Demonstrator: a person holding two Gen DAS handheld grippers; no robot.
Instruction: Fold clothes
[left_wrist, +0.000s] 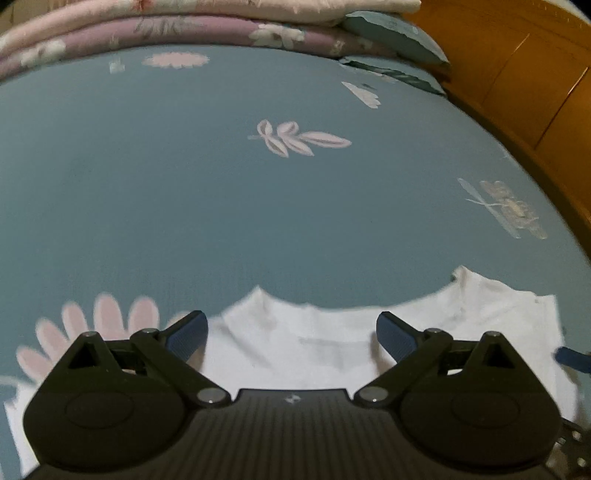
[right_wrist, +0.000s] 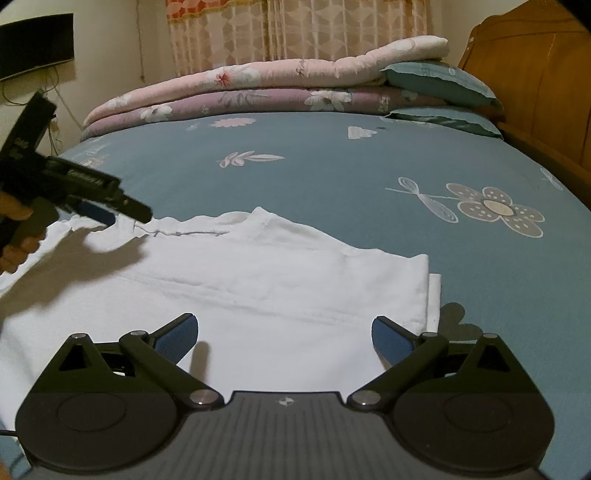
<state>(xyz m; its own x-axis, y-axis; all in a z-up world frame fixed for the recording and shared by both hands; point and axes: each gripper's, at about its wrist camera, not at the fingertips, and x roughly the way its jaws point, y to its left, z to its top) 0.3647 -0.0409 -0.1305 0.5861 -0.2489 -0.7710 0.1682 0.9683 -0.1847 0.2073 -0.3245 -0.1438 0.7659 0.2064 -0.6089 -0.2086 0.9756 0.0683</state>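
The bed (right_wrist: 332, 177) fills most of both views, its blue flowered sheet serving as the flat, broad surface a fold needs; at the top of the right wrist view the stacked quilts (right_wrist: 258, 88) and teal pillows (right_wrist: 443, 81) sit pushed against the far edge, likely to keep the middle free; the wooden headboard (right_wrist: 535, 74) rises at upper right. The white garment (right_wrist: 258, 280) lies spread across the lower centre and left of that view, already doubled at its right edge where a second layer peeks out, which suggests a fold partly made. The right gripper (right_wrist: 284, 338) hovers low over the garment's near portion with its jaws spread about as wide as they go and nothing between the pads, seemingly resting between grasps. The left gripper (right_wrist: 125, 214), held in a hand (right_wrist: 16, 236) at the left of the frame, reaches toward the garment's far edge, probably to take it for the next fold; whether it touches the cloth cannot be told from here. The left wrist view settles what the other cannot: the left gripper (left_wrist: 291, 336) has its jaws wide apart and empty above the garment's (left_wrist: 288, 343) wavy edge at the bottom of the frame; it hides the room, whereas the right view alone shows the curtain (right_wrist: 295, 33) and the dark screen (right_wrist: 37, 44) at upper left.
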